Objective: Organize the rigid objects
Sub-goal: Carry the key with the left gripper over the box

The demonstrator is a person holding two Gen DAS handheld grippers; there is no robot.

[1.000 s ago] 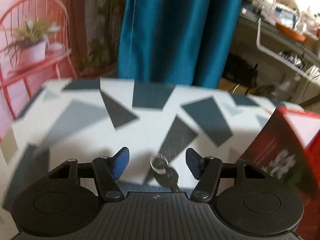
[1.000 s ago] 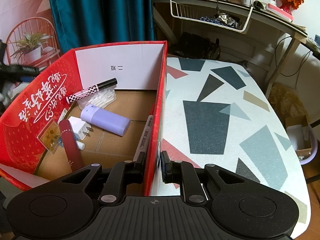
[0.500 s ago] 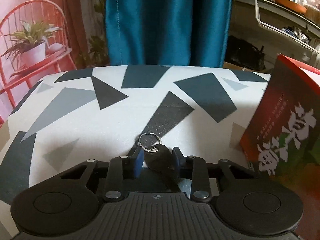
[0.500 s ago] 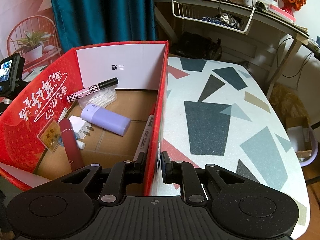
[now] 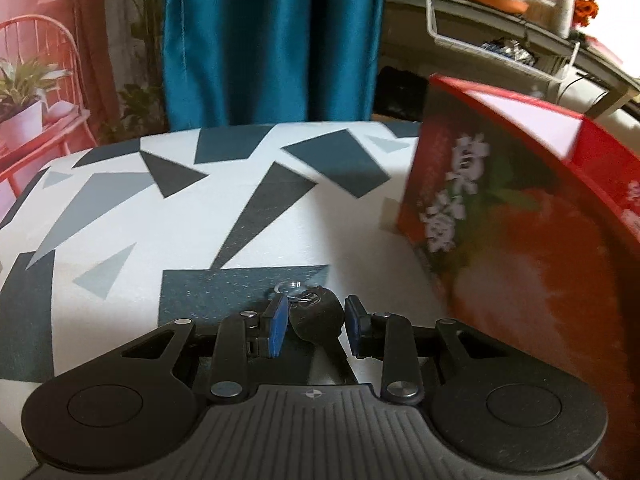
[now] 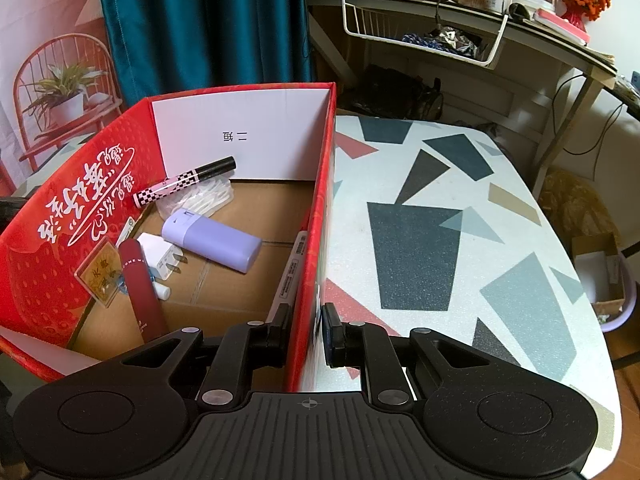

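Gripping a black-headed key between blue pads, with the left gripper just closed onto it and held above the white table patterned with grey and black shapes. Metal ring of the key poking forward past the fingertips. Standing close to the right, blurred: the red cardboard box with white lettering. Pinching the near right wall of that box, the right gripper, one finger inside and one outside, jaws pressed nearly together. Lying on the box floor: a lilac case, a checkered pen, a dark red tube, a white plug and a grey marker against the wall.
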